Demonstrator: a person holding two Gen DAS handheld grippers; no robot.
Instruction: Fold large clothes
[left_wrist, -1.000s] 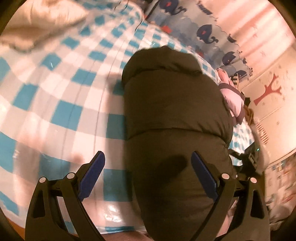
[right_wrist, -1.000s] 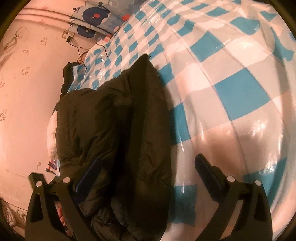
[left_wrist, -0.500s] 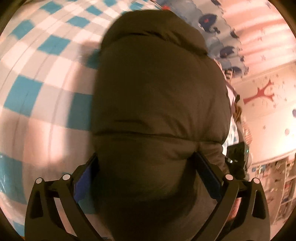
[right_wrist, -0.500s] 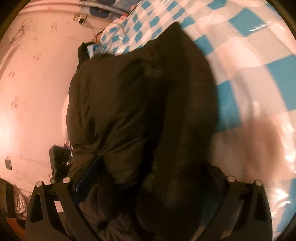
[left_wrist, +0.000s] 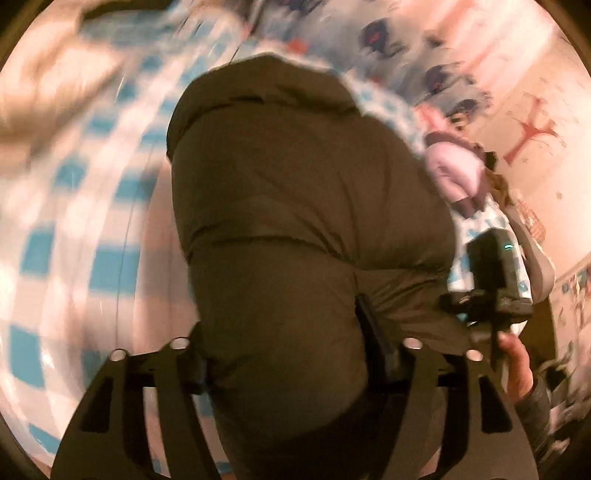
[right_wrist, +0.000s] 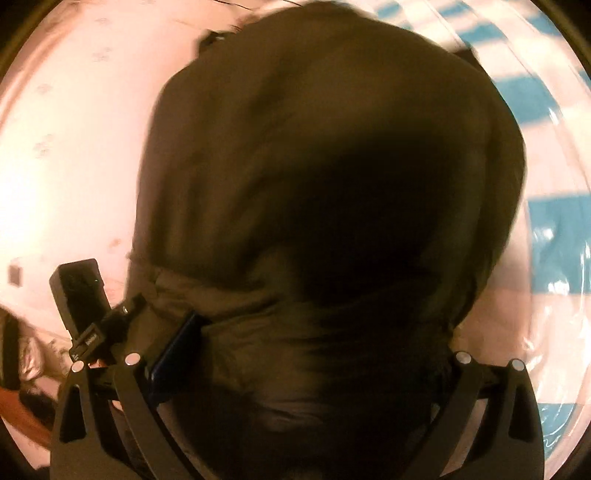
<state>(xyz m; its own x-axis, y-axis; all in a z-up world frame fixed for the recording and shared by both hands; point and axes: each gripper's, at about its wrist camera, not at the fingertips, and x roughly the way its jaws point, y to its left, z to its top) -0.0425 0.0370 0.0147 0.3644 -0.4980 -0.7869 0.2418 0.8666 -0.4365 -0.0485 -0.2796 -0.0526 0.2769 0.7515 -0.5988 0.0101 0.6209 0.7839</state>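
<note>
The dark puffy jacket (left_wrist: 306, 206) lies bundled on the blue-and-white checked bed cover (left_wrist: 92, 236), which has a glossy clear plastic sheet over it. The jacket fills the middle of both wrist views, its quilted seams running across the padded panels.

The left tool (left_wrist: 284, 354) has the near end of the jacket between its two fingers; its jaws have just been closing, and both pads press into the padded fabric, so it grips the jacket. In the right wrist view the right tool (right_wrist: 317, 343) also straddles the bundle: its left blue pad (right_wrist: 177, 343) bears against the fabric, while the right finger is hidden in shadow and folds, so I cannot tell whether this tool is clamped or merely around the jacket.

Each view shows the other tool's black camera block at the jacket's edge, in the left view (left_wrist: 495, 273) with a person's hand (left_wrist: 517, 365) and a grey sleeve below it.

Beyond the jacket, at the far side of the bed, a pale cloth printed with dark whales (left_wrist: 399, 48) hangs against a pink wall, and a pink garment (left_wrist: 454, 170) lies near the bed's edge. The left view is blurred.
</note>
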